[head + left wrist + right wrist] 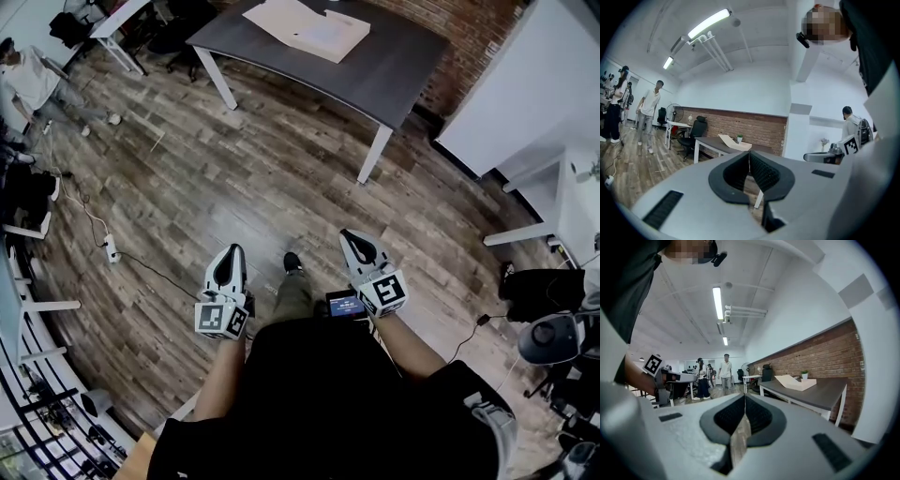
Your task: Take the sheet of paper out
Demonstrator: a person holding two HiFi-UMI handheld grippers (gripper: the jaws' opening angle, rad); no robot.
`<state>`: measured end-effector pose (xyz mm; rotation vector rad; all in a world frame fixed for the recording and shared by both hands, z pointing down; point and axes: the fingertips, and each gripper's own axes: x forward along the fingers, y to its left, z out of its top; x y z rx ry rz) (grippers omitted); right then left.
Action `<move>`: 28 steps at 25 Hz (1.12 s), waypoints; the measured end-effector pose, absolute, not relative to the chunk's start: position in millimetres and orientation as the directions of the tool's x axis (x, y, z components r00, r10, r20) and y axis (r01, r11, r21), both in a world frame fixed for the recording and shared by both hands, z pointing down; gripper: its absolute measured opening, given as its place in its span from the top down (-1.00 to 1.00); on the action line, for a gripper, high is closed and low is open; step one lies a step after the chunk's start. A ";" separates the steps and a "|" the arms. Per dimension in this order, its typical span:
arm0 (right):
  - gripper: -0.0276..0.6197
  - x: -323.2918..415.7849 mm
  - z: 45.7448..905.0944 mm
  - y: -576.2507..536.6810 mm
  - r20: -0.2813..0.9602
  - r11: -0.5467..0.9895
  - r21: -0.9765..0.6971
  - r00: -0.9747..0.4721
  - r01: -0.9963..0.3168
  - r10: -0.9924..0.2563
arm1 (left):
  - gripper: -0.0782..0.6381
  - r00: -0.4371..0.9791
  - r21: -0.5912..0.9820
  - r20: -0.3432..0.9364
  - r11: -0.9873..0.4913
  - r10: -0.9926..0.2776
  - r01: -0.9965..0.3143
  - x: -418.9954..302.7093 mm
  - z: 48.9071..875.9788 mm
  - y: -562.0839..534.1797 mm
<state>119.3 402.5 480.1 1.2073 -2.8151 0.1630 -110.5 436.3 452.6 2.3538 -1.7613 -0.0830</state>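
Left gripper (232, 251) and right gripper (349, 234) were both pressed together, nothing between the jaws. Sheet of paper (325, 34) lay on tan cardboard (279, 19) on the worktop (398, 70), well apart from both.

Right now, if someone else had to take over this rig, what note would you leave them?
Left tongs: shut, empty, held out in front of the body.
Right tongs: shut, empty.
Things: a beige cardboard folder lies on the dark table, across the wooden floor and well out of reach of both. A whiter patch on it may be the sheet of paper.
Done: nothing yet; neither gripper is near the folder.
Left: walk to the table, open the tongs, take the sheet out.
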 end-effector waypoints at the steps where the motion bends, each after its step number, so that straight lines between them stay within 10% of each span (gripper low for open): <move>1: 0.90 115.9 481.0 391.3 0.115 0.681 -0.066 -0.683 -0.729 -0.721 | 0.79 0.288 0.186 0.075 -0.271 -0.955 -0.945 -114.9 454.1 425.9; 28: 0.90 3.9 460.8 104.5 0.138 0.627 -0.041 -0.626 -0.778 -0.767 | 0.79 0.389 0.199 0.065 -0.370 -0.919 -0.907 -206.9 464.6 134.3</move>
